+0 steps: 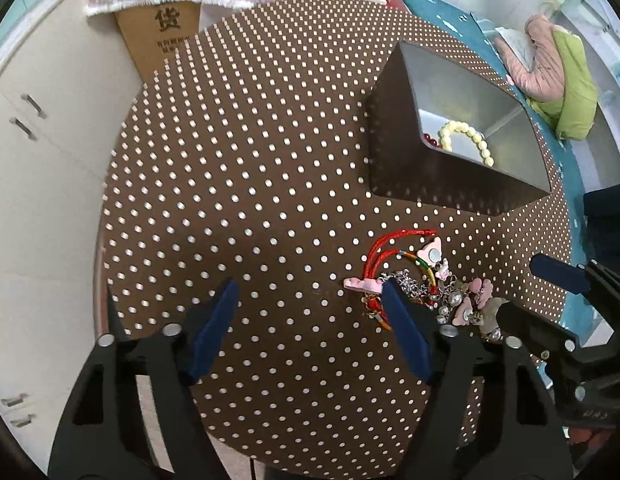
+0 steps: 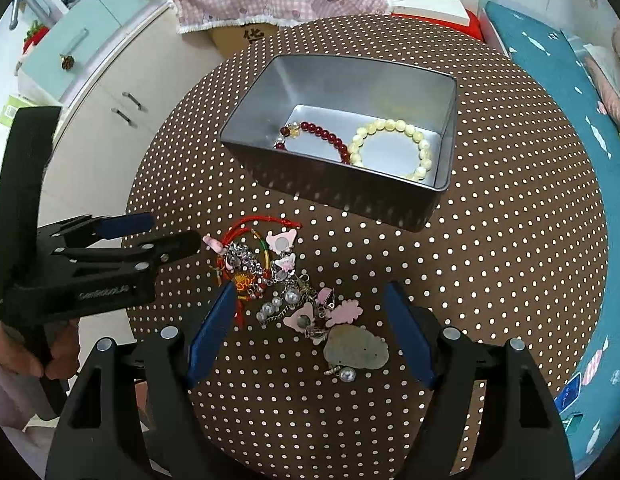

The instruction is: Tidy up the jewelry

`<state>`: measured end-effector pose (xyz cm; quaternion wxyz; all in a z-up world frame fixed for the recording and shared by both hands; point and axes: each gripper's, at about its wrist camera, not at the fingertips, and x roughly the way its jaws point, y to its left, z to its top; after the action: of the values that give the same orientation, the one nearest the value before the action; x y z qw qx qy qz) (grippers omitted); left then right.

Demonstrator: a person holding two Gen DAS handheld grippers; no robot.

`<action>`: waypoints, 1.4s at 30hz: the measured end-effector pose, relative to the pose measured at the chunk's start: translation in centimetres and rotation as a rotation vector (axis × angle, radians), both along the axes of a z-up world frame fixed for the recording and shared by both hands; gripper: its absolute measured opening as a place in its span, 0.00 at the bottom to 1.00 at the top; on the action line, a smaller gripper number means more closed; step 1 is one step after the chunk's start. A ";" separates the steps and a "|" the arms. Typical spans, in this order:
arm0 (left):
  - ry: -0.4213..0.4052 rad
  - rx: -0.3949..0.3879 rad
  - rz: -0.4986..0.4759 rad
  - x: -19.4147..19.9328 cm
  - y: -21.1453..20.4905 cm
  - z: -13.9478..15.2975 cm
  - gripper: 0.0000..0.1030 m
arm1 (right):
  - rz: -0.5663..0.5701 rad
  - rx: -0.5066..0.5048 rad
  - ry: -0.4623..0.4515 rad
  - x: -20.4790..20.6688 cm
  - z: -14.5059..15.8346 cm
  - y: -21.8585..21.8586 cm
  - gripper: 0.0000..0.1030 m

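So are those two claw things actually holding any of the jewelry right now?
No. The left gripper and right gripper are both open and empty; the jewelry pile lies loose on the table.

left tongs (image 1: 310, 320) agape, right tongs (image 2: 310, 320) agape

From the left wrist view, the tin's (image 1: 394, 128) near wall hides most of the red bead bracelet (image 1: 430, 140), and the left claw's finger (image 1: 406, 332) covers part of the jewelry heap (image 1: 430, 280). The heap's tangled chains are too fine to separate.
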<state>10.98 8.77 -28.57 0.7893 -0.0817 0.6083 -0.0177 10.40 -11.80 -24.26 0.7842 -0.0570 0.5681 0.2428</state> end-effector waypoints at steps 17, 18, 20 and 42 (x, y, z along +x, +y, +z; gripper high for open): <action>0.089 -0.232 0.023 3.4 -2.1 -2.5 0.25 | 0.011 -0.034 0.049 0.6 -1.4 -0.3 0.70; 0.091 -0.220 0.012 3.5 -2.5 -2.4 0.24 | 0.009 -0.037 0.051 0.7 -1.4 -0.4 0.70; 0.099 -0.207 0.007 3.8 -3.0 -2.4 0.21 | 0.007 -0.035 0.051 0.7 -1.4 -0.6 0.70; -0.004 -0.254 0.105 -0.1 1.1 1.5 0.20 | 0.079 0.051 0.096 1.6 -1.6 2.1 0.24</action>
<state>10.86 9.83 -27.10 0.7737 -0.2125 0.5945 -0.0535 11.96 -9.71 -25.87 0.7471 -0.0478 0.5960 0.2905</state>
